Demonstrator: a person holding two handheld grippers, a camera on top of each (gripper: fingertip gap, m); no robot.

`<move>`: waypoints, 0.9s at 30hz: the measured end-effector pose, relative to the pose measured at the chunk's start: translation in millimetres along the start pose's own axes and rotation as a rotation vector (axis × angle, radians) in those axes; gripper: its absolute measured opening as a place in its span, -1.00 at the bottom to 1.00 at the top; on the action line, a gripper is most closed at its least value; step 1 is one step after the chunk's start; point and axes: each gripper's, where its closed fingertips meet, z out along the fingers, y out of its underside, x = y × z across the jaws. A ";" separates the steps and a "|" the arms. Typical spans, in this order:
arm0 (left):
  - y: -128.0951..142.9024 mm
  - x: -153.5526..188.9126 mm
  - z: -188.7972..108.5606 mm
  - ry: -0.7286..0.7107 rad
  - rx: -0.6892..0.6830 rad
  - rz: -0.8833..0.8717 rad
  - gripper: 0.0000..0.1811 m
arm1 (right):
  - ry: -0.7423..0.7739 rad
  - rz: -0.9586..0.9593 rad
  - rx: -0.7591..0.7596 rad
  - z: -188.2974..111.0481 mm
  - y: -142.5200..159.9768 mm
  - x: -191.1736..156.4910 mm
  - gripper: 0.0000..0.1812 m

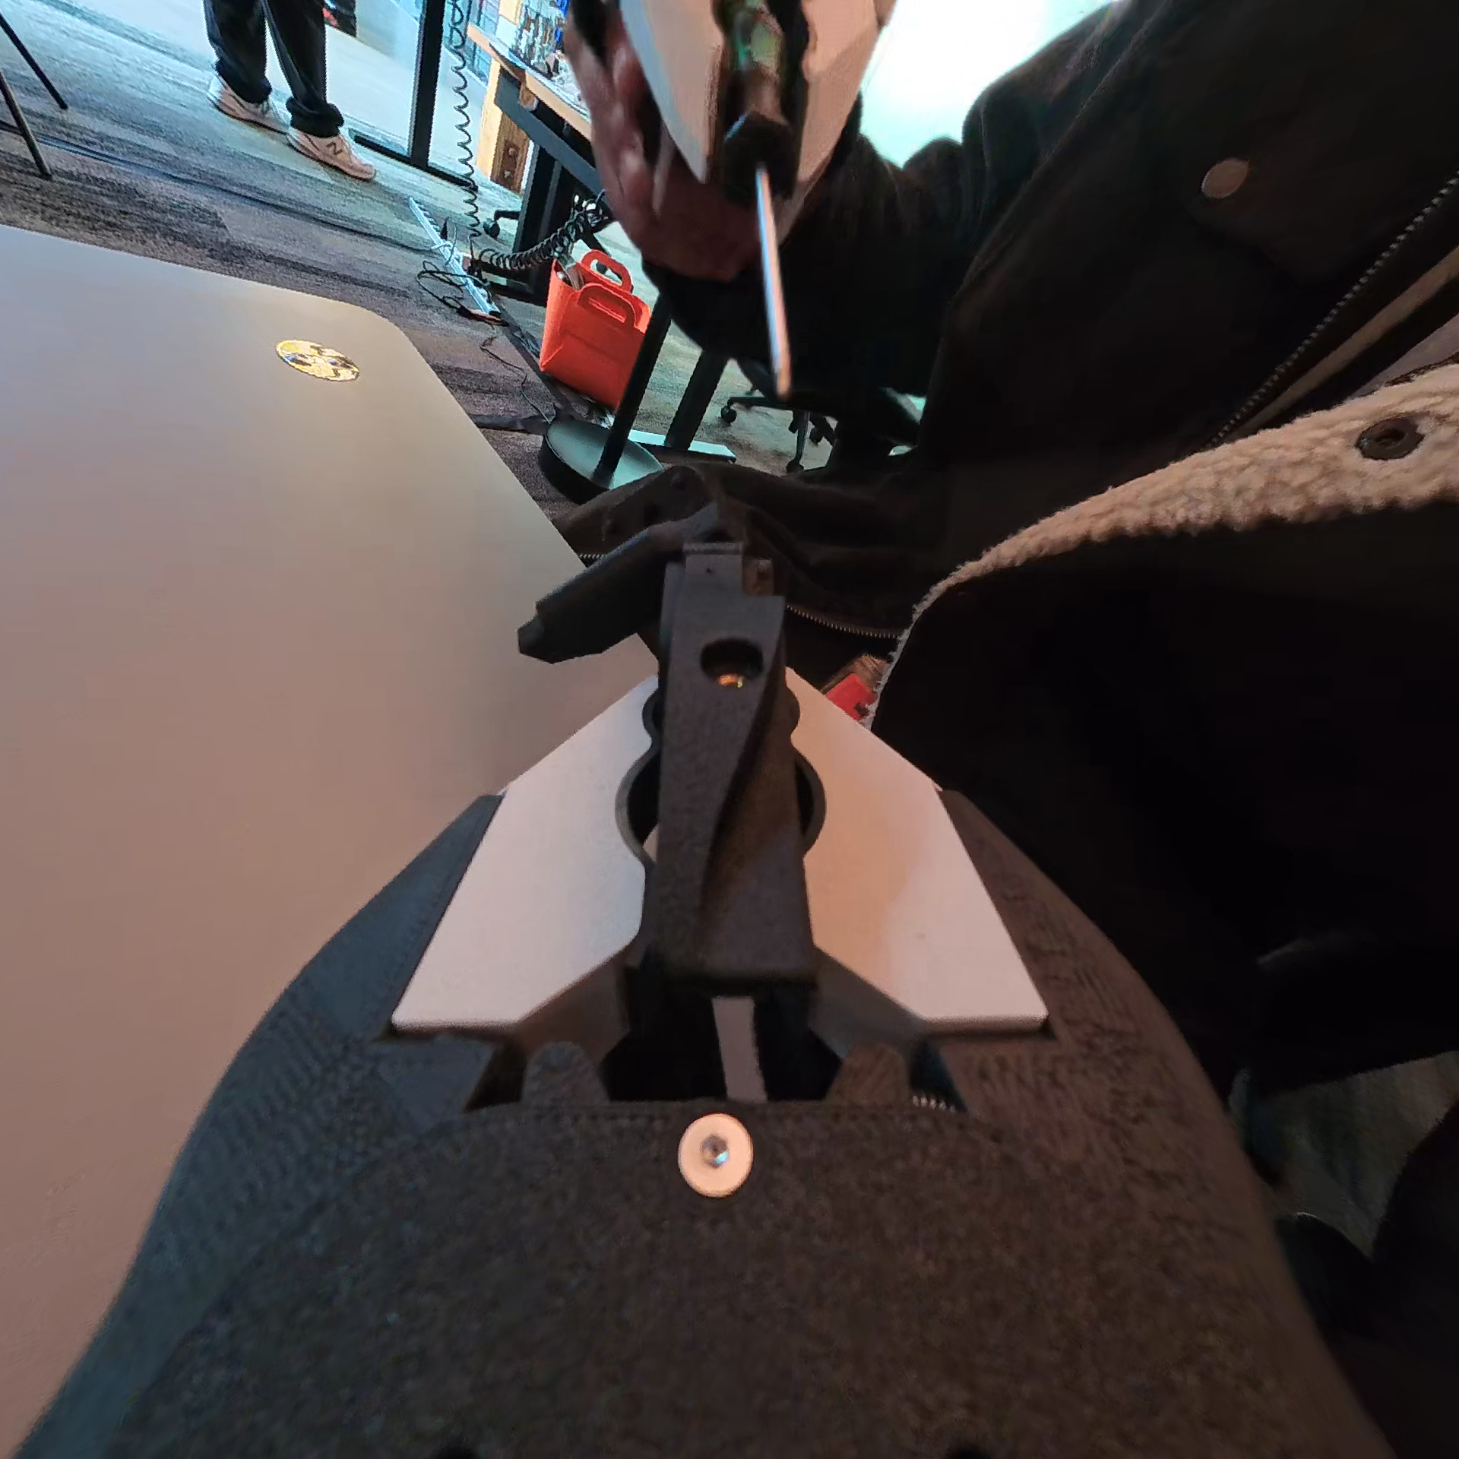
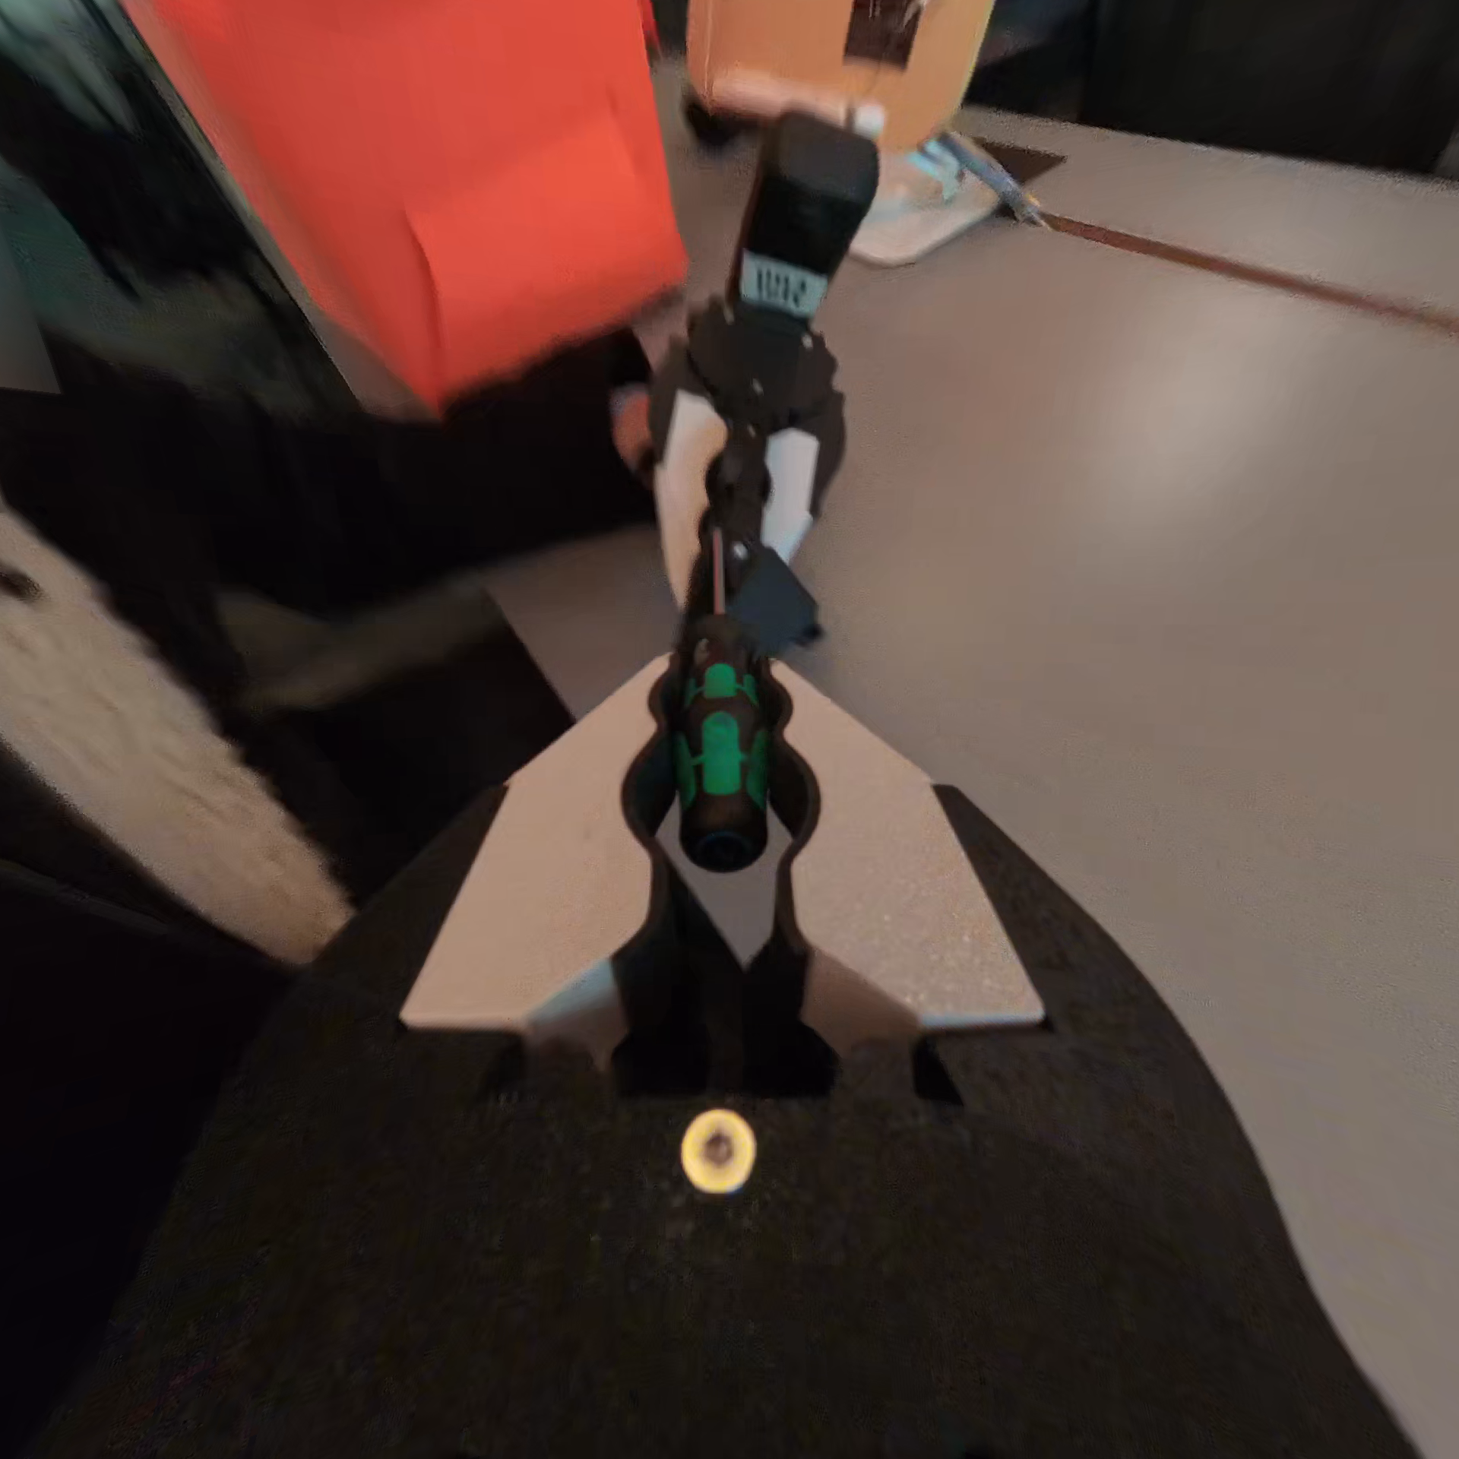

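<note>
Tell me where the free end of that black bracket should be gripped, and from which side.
The left gripper already clamps the black bracket by its lower stem. A second hold would probably sit best on the flat arm jutting out over the table, taken from the table side across its two broad faces. The right gripper is shut on the screwdriver, so it is not free.

A dark grey bracket-like part (image 1: 722,758) with a screw hole stands clamped upright in the left gripper (image 1: 722,789), over the table edge. The right gripper (image 2: 722,758) grips a screwdriver (image 2: 720,758) (green-and-black handle), its shaft pointing towards that part.
</note>
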 end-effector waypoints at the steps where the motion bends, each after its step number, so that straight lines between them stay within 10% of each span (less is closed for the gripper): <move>1: 0.4 -0.2 0.7 -0.001 -0.002 -0.001 -0.75 | -0.027 0.088 0.064 1.4 -1.7 1.1 -0.81; 27: 12.6 -13.3 12.5 -0.067 -0.058 -0.028 -0.76 | 0.078 0.052 -0.058 19.3 33.1 11.0 -0.81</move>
